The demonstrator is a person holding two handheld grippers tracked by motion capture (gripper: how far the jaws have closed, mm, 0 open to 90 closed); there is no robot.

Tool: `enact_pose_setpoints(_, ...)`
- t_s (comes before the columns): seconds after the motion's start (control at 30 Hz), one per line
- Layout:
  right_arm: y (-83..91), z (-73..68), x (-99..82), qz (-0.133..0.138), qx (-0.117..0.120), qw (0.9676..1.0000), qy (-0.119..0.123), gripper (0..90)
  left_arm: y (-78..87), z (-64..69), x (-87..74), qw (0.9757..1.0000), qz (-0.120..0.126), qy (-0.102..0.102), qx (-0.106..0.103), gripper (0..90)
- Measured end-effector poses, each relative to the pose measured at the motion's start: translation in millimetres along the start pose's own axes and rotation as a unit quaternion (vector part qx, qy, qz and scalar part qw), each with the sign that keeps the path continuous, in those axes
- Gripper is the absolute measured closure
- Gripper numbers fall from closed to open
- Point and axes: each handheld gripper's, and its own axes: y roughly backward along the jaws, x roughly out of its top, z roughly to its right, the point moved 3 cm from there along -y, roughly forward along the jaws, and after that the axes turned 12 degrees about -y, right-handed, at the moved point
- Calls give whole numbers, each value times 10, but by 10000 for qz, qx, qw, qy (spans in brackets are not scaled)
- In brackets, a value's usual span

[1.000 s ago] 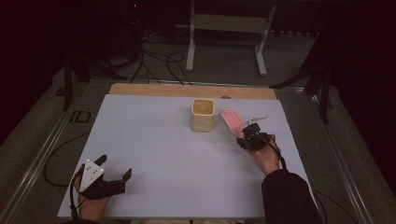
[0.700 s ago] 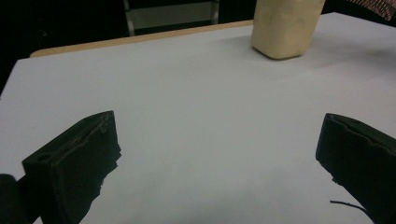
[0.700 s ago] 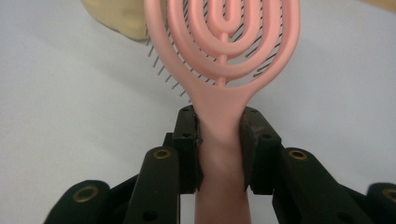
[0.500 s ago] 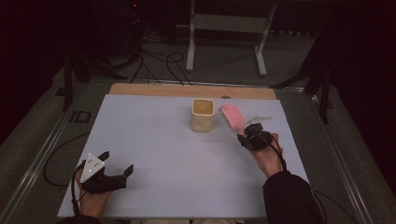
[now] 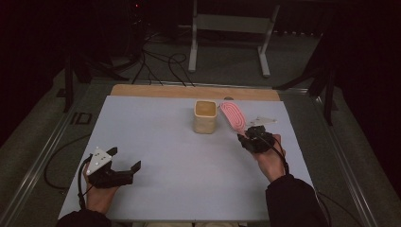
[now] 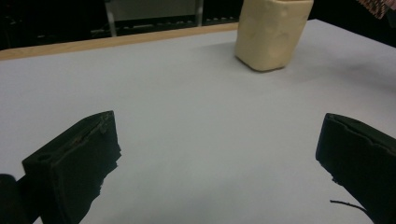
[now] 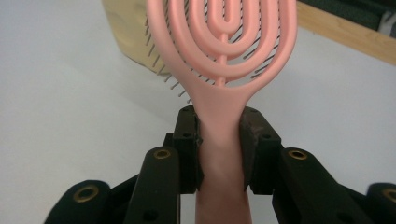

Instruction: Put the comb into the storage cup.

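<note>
**Holding a pink brush by its neck, beside the cup**

Resting low at the near left of the tabletop [image 5: 156, 137], the left tool [image 5: 124, 166] has its jaws spread wide with nothing between them; in its own view the bare grey surface runs on to the cup [image 6: 272, 32] beyond.

Farther in and to the right, the right tool [image 5: 248, 137] pinches the brush [image 7: 223, 70] where the handle narrows under the head, jaws pressed against both sides. The head slants up and away toward the cup [image 5: 205, 116], just beside it; whether they touch cannot be told.

The brush looks like light, stiff plastic with an open looped back and thin bristles. The smooth, tapered handle could slip or twist in a pinch, so the neck seems the surest hold. The bristles would likely bend if pressed.
</note>
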Motion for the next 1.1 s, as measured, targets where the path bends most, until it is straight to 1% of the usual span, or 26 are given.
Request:
enact_pose_setpoints(0.13, 29, -74, 24, 74, 113, 9999, 88, 702, -38, 2, 55, 9999, 36, 58, -91, 0)
enact_pose_setpoints(0.2, 37, -109, 31, 90, 132, 9998, 152, 702, -56, 6, 81, 9999, 47, 86, -125, 0)
enact_pose_setpoints(0.3, 48, -160, 39, 123, 176, 9996, 198, 702, -80, 16, 125, 9998, 61, 88, -166, 0)
enact_pose_setpoints(0.43, 60, -218, 51, 178, 235, 9993, 238, 703, -124, 37, 191, 9994, 100, 134, -291, 0)
enact_pose_setpoints(0.6, 70, -288, 66, 250, 293, 9988, 301, 703, -196, 89, 275, 9990, 126, 85, -415, 0)
enact_pose_setpoints(0.77, 77, -364, 75, 294, 365, 9982, 378, 703, -282, 148, 348, 9988, 53, 18, -486, 0)
enact_pose_setpoints(0.9, 76, -424, 79, 332, 426, 9976, 433, 704, -354, 200, 406, 9984, 52, 6, -570, 0)
enact_pose_setpoints(1.07, 75, -482, 81, 354, 471, 9969, 511, 704, -417, 249, 467, 9981, 31, -54, -620, 0)
enact_pose_setpoints(1.1, 73, -496, 80, 349, 486, 9967, 543, 704, -451, 272, 496, 9978, 24, -73, -654, 0)
